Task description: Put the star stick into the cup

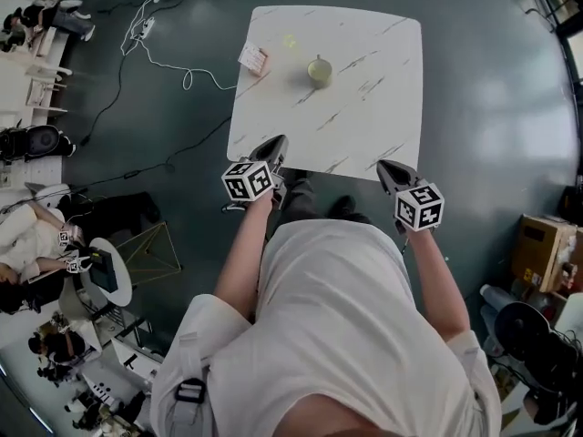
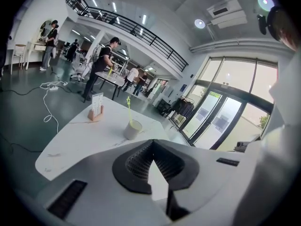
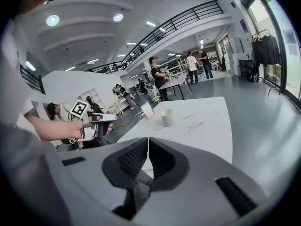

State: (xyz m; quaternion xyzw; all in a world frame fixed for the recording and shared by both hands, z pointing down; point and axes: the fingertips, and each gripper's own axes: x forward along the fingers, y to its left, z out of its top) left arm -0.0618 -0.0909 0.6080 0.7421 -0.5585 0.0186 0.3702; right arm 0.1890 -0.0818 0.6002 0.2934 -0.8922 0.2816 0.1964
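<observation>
The pale green cup (image 1: 319,71) stands upright near the middle of the white marble table (image 1: 383,126). The yellow-green star stick (image 1: 290,41) is in it and leans toward the far left. The left gripper view shows the cup (image 2: 133,129) with the star stick (image 2: 128,108) rising out of it. My left gripper (image 1: 276,142) is shut and empty at the table's near left edge, well short of the cup. At the near right edge my right gripper (image 1: 386,166) is also shut with nothing in it. The right gripper view shows the cup (image 3: 166,117) far ahead.
A small card in a pink holder (image 1: 254,59) stands left of the cup near the table's left edge. Cables (image 1: 155,57) trail over the dark floor to the left. People stand at other tables in the background, and desks and boxes line the room's sides.
</observation>
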